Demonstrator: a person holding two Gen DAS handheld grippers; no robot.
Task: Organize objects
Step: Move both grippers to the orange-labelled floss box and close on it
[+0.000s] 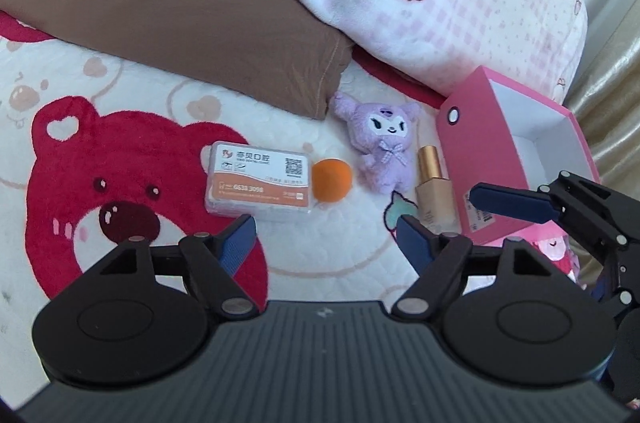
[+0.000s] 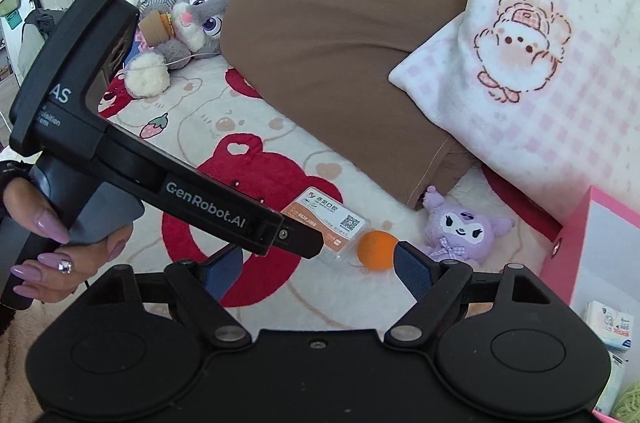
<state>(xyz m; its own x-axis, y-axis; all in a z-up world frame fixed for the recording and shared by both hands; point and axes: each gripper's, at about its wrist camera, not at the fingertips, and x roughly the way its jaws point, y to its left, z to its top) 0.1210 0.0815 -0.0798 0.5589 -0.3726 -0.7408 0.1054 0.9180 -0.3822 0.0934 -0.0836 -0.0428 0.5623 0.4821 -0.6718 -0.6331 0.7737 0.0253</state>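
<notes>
On the bed, the left claw (image 1: 326, 235) hangs wide open and empty above the card box (image 1: 258, 179), orange ball (image 1: 331, 180), plush toy (image 1: 384, 147) and bottle (image 1: 430, 183), beside the pink box (image 1: 476, 159). From the right side, the right claw (image 2: 316, 263) gapes empty too, near the ball; nothing looks picked yet, so next comes reaching down to grab one.

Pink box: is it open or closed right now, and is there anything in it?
Open. The pink box has no lid on, and its white inside shows. The part of the interior in view looks empty; the rest is cut off.
</notes>
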